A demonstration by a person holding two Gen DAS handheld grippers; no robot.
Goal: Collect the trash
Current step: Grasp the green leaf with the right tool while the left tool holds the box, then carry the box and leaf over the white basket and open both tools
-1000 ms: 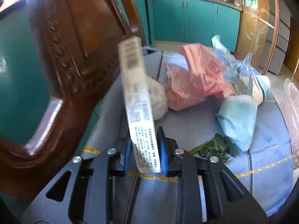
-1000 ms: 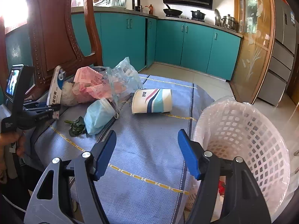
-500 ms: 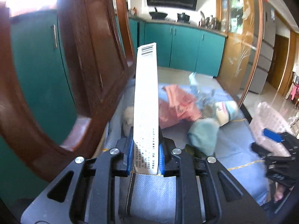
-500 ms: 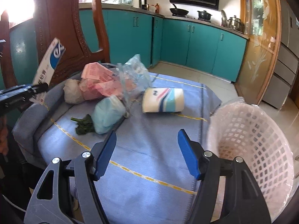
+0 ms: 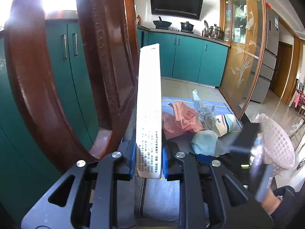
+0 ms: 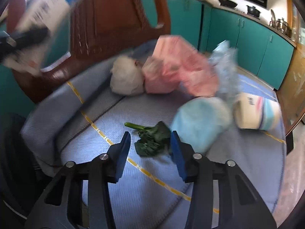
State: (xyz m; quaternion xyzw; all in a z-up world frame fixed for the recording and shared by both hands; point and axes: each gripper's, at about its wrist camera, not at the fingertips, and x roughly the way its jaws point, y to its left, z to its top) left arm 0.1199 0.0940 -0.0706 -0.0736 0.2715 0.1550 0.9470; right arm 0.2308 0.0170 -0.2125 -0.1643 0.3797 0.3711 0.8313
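On the cushion: trash lies in a loose heap on the blue cushion [image 6: 133, 190] of a wooden chair [image 5: 106, 76].
Left gripper [image 5: 149, 158]: clamped on a flat white box [image 5: 149, 114], which stands upright out of the jaws, raised above the cushion's near edge.
Right gripper [image 6: 150, 145]: jaws part-way apart and just been closing; a green leaf [image 6: 152, 139] lies on the cushion between the blue pads, which do not press on it.
Basket [image 5: 276, 143]: white lattice bin with a clear liner, beside the cushion at right in the left view; what is inside cannot be told.
Cup [image 6: 257, 112]: striped paper cup on its side at the cushion's far right; its mouth is turned from view, contents unknown.
Pink bag [image 6: 179, 70]: crumpled, at the back of the heap, a white wad [image 6: 126, 80] touching its left side.
Clear bag [image 6: 226, 70]: crinkled, right of the pink bag, behind the cup.
Blue mask [image 6: 200, 122]: bunched, just right of the leaf, touching the cup.
Blur: right view is smeared, so fine detail is lost.
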